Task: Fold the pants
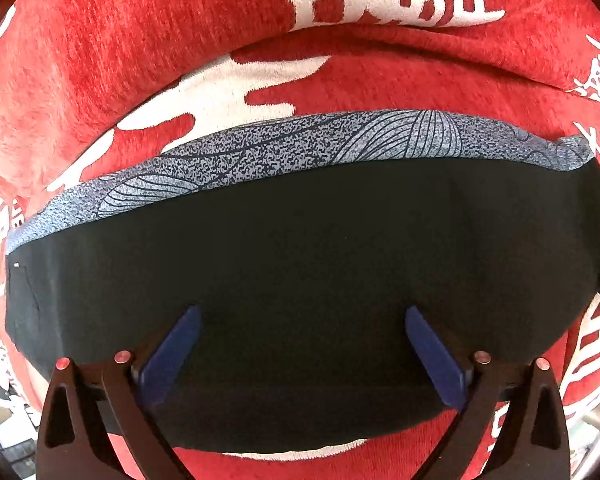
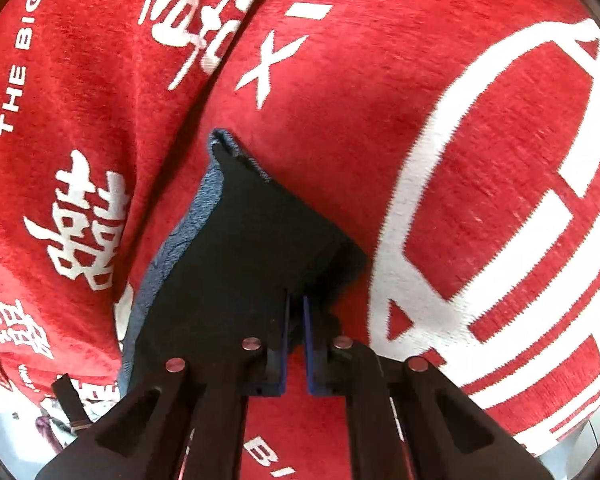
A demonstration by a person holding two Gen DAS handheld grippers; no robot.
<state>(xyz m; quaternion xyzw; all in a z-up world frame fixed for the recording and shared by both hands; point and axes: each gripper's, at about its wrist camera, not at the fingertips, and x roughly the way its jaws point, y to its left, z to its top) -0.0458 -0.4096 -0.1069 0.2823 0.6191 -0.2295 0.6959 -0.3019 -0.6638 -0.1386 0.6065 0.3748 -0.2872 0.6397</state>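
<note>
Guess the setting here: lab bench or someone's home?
Likely a home, though little beyond the fabric shows. The dark pants with a blue patterned band lie on a red chenille cover with white characters, creased like a throw over a bed or sofa rather than a bench.

**Bright, even light; strong fisheye bend**

Both wrist views are well lit and mostly sharp. The red blanket (image 1: 100,60) curves hard toward dark corner vignettes. The black pants (image 1: 300,260) show little detail ahead of the fingers. Slight blur softens the right view's far edge.

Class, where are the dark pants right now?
The pants lie flat on the red blanket, beneath the open left gripper; the right gripper pinches one corner.
</note>
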